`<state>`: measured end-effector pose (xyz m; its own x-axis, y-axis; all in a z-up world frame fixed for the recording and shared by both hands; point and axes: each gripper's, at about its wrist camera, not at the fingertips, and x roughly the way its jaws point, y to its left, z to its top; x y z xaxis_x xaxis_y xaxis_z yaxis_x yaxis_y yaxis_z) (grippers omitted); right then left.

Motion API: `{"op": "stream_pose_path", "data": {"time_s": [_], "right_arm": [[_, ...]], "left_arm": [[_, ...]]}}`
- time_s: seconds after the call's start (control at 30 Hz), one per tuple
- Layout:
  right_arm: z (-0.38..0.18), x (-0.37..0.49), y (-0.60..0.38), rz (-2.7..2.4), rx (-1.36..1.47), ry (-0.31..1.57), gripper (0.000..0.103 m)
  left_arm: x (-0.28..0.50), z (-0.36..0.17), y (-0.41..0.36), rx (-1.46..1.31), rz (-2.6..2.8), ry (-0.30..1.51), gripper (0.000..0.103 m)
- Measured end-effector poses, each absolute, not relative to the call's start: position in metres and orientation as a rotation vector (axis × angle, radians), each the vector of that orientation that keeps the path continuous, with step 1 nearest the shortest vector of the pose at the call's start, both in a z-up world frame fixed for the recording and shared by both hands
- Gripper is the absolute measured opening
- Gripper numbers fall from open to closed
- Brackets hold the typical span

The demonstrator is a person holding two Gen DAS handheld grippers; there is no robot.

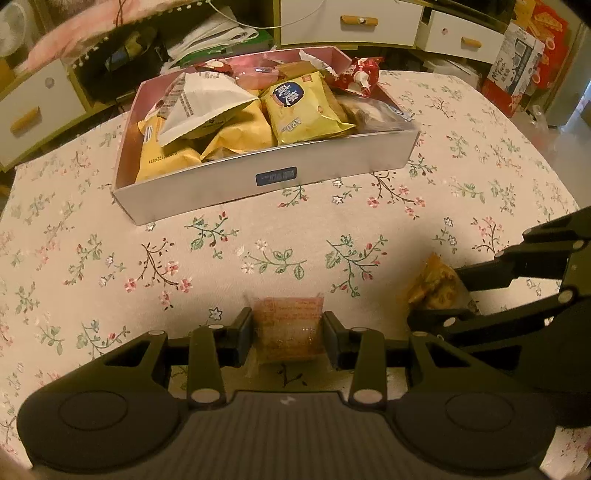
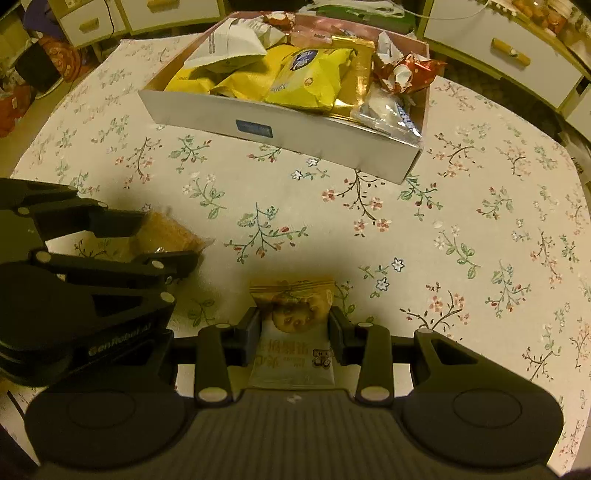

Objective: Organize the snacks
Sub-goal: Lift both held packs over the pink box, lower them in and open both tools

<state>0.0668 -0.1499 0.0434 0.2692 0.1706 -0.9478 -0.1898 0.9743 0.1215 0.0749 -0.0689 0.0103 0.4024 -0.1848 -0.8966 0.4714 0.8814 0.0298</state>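
Observation:
My left gripper (image 1: 288,332) is shut on a small clear packet of orange-brown wafer (image 1: 287,328), low over the floral tablecloth; it also shows in the right wrist view (image 2: 166,234). My right gripper (image 2: 293,328) is shut on a cookie packet (image 2: 293,317) with an orange top and white lower half; it shows at the right of the left wrist view (image 1: 436,284). A shallow white box (image 1: 332,162) full of yellow, white and red snack bags (image 1: 306,107) sits at the far side of the table, also in the right wrist view (image 2: 207,110).
The round table with floral cloth (image 1: 129,258) fills both views. White drawer units (image 1: 347,22) with yellow handles and bags on the floor stand behind the table. A red printed carton (image 1: 517,66) is at the far right.

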Motion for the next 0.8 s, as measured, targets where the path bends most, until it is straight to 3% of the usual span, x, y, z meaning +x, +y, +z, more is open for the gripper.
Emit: {"op": "stream_pose_path", "data": {"time_s": [0.8], "right_arm": [[0.053,0.073,-0.163,0.253,0.041,1.216,0.035]], "left_arm": [[0.076,0.018,-0.07,0.343,-0.397,1.028,0.045]]}}
